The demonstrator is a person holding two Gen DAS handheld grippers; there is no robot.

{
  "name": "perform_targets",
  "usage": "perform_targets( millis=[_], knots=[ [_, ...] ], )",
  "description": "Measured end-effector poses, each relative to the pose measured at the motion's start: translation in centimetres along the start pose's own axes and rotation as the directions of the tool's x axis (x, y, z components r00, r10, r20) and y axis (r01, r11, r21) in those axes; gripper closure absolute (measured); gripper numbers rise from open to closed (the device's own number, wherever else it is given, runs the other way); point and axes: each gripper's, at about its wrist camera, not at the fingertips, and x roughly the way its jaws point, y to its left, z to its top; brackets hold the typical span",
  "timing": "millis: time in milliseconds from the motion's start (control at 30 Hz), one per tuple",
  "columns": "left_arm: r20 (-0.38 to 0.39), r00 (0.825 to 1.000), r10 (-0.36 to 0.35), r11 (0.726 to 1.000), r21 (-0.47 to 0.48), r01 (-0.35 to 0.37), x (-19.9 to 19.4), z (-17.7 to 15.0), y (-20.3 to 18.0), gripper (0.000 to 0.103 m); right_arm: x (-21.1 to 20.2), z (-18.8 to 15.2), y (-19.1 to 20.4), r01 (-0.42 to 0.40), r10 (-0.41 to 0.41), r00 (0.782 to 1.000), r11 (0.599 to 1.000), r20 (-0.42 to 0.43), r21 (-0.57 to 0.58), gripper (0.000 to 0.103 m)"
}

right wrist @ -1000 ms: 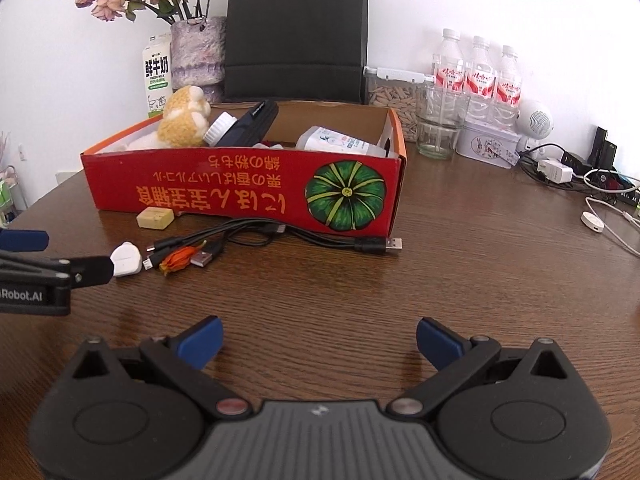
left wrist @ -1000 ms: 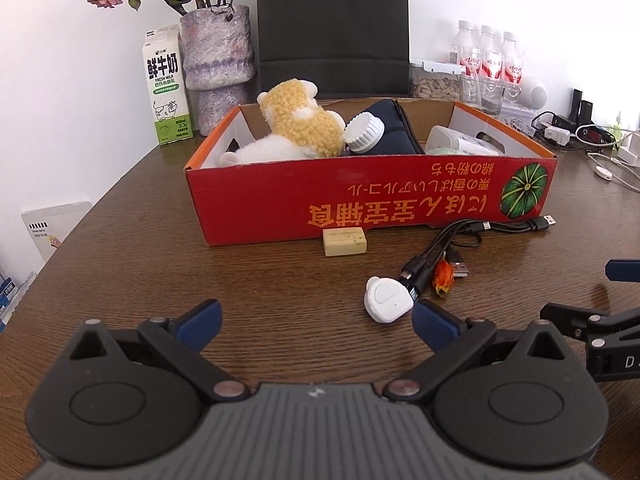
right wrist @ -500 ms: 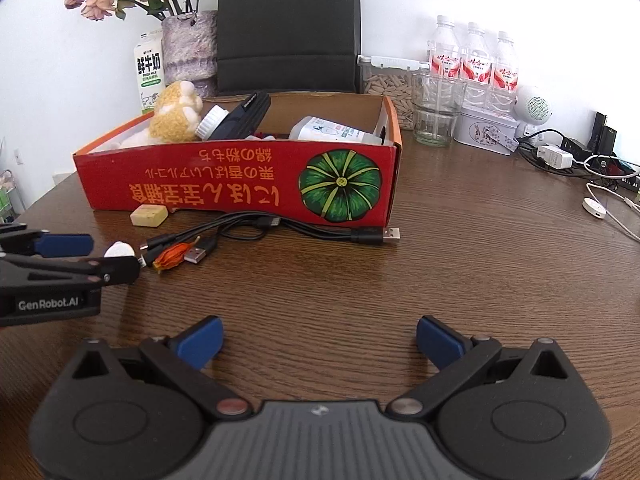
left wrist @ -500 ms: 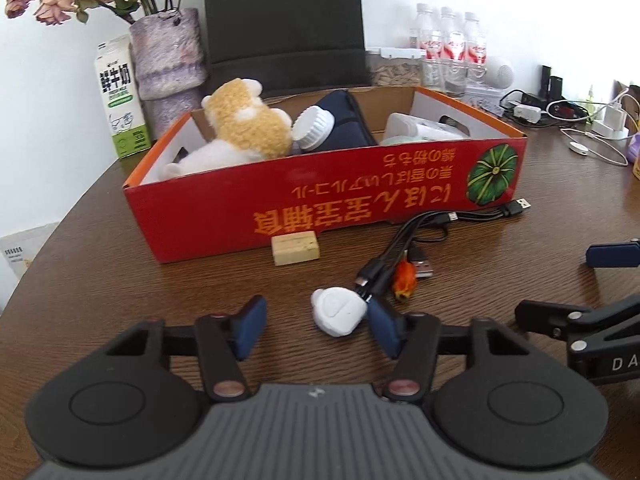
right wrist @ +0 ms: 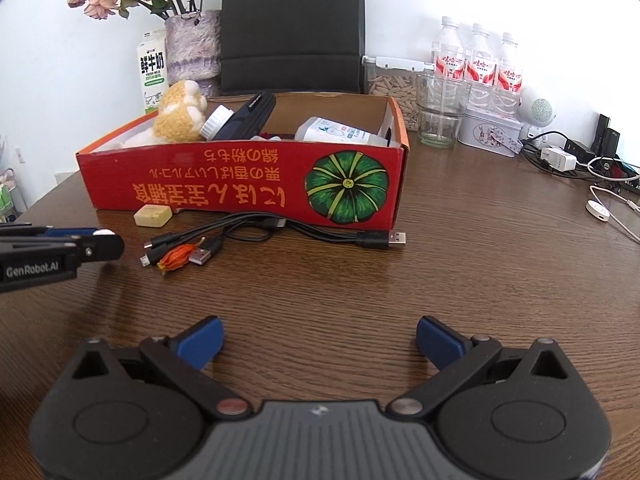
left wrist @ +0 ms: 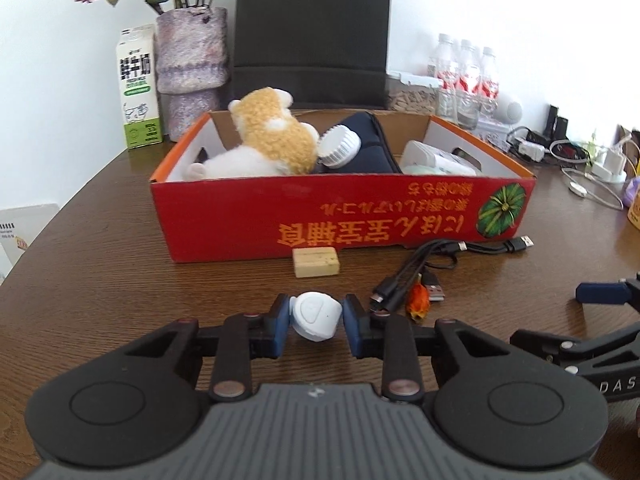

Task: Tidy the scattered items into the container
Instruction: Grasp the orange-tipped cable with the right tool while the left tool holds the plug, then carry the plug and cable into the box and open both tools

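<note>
left gripper jaws closing on white plug, pads about touching; squeeze firm, lift clear, carry far over red box wall; right gripper released, idle

A red cardboard box carries orange lettering and a green pumpkin print (striped pale yellow). The plush toy is tan and white, the charger plug white, the table dark wood-grained brown.

Home: vase, milk carton
</note>
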Motion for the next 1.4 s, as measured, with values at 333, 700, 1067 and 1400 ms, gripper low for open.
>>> perform_targets(
  millis=[333, 700, 1067, 1400],
  knots=[
    [0.04, 0.998, 0.047, 0.995, -0.084, -0.043, -1.3, 0.5, 4.0, 0.074, 0.2, 2.1, 5.5, -0.082, 0.09, 0.992, 0.993, 0.084, -0.088, 0.027],
    [0.065, 0.997, 0.05, 0.992, -0.12, -0.041, -2.3, 0.6, 6.4, 0.074, 1.7, 3.1, 7.9, -0.132, 0.14, 0.988, 0.985, 0.067, -0.112, 0.073],
    [0.09, 0.995, 0.039, 0.991, -0.128, -0.027, -2.8, 0.7, 6.4, 0.074, 2.7, 3.1, 8.5, -0.101, 0.107, 0.993, 0.986, 0.042, -0.135, 0.084],
    [0.088, 0.996, 0.035, 0.991, -0.134, -0.023, -2.7, 0.6, 6.5, 0.074, 1.0, 2.4, 8.4, -0.102, 0.112, 0.993, 0.978, 0.045, -0.179, 0.092]
  ],
)
